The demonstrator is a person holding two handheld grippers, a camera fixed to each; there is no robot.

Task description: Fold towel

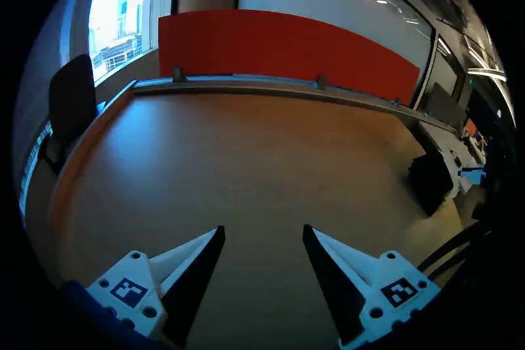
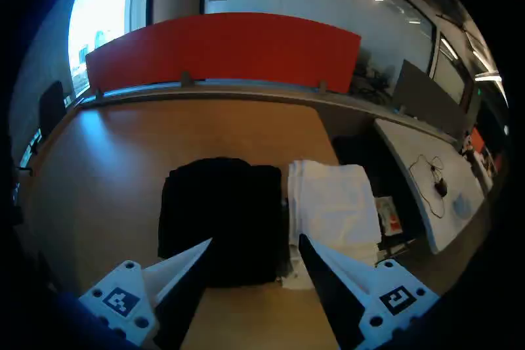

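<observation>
We judge the step in hand is taking up a towel. The right tongs (image 2: 255, 238) should come down on one near corner of the black towel (image 2: 223, 209) and pinch a single layer. It lies folded on the counter (image 2: 125, 146), with the white towel (image 2: 331, 209) just beside it. The right tongs and the left tongs (image 1: 263, 230) gape wide, holding nothing.

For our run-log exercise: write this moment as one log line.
left gripper: open, over wooden desk | right gripper: open, above black cloth | white towels: folded, beside black cloth | held: nothing
</observation>
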